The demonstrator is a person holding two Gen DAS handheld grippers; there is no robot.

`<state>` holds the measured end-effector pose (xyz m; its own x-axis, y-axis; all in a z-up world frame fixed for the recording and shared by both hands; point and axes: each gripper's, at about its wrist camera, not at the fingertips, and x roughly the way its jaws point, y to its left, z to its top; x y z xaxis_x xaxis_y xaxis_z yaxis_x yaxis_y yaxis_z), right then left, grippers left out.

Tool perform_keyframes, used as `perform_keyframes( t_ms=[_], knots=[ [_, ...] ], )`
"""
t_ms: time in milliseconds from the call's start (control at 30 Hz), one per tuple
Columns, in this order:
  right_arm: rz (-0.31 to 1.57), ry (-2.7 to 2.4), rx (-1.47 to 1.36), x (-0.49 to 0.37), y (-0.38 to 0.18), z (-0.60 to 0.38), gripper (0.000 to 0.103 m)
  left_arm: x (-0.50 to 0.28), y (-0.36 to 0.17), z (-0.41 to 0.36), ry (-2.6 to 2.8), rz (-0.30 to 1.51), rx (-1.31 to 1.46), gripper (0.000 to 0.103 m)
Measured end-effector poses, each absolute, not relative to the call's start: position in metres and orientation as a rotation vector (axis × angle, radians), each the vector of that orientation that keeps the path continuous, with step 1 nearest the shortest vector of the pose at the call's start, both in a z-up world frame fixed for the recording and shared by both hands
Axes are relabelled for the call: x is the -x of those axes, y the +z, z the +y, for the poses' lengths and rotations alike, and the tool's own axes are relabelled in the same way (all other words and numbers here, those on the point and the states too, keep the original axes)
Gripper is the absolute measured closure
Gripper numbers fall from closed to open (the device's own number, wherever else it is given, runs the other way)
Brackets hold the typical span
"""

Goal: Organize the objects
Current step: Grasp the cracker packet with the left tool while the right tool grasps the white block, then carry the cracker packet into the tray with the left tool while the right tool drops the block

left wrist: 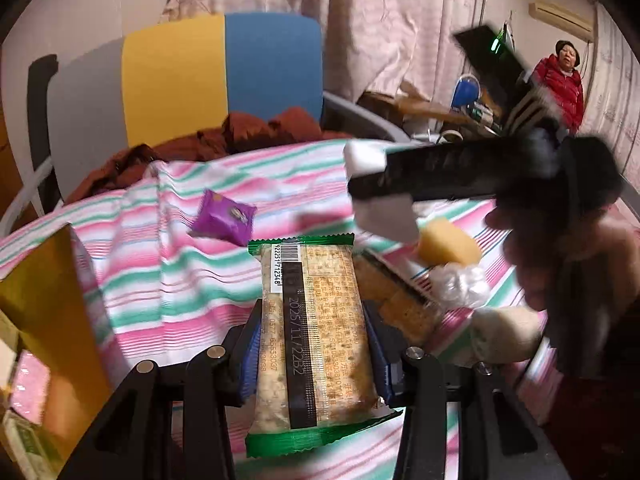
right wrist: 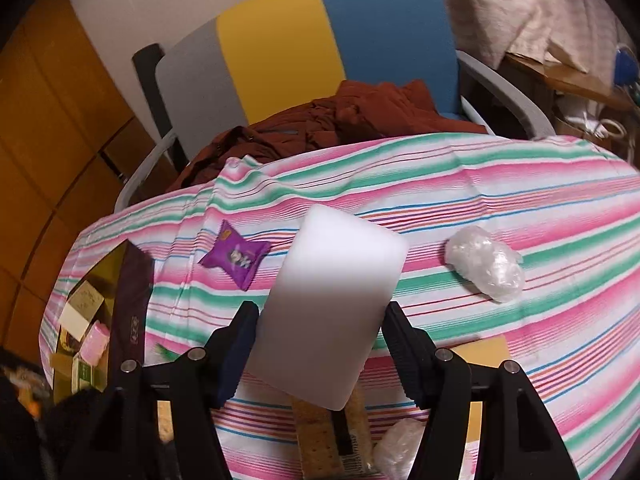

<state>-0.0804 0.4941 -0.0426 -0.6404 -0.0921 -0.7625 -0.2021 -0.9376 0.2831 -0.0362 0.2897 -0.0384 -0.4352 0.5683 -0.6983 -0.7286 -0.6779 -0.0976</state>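
My left gripper (left wrist: 314, 316) is shut on a green-edged cracker packet (left wrist: 316, 332), which stands lengthwise between the blue pads above the striped cloth (left wrist: 180, 280). My right gripper (right wrist: 320, 314) is shut on a white foam block (right wrist: 332, 300). In the left wrist view that block (left wrist: 366, 160) shows blurred at upper right, held by a hand. On the cloth lie a purple snack packet (right wrist: 236, 254), a clear plastic-wrapped lump (right wrist: 486, 264), a second cracker packet (left wrist: 396, 300), a yellow sponge-like piece (left wrist: 448, 246) and a pale round bun (left wrist: 504, 332).
An open box (right wrist: 132, 300) with gold inner walls holds several small packets at the cloth's left edge. Behind the table stands a grey, yellow and blue chair (right wrist: 320, 40) with a brown garment (right wrist: 340, 120) on it. A person in a red jacket (left wrist: 560, 84) is far right.
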Motion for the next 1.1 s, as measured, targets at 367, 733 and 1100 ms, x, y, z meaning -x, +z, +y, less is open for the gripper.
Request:
perform_keyframes(
  t_ms=[367,733,1100],
  knots=[
    [0.445,2.891,1.378,0.076,-0.034,0.444,0.039,0.046,0.005,0.175,2.371,0.160,0.924,0.058],
    [0.312,3.106,1.428,0.063,-0.002,0.332,0.037,0.051,-0.001,0.042,2.652,-0.010,1.031,0.058],
    [0.184,3.189,1.597,0.068,-0.016,0.216,0.017,0.053,-0.032,-0.017,2.771,-0.127,1.208,0.051]
  ],
)
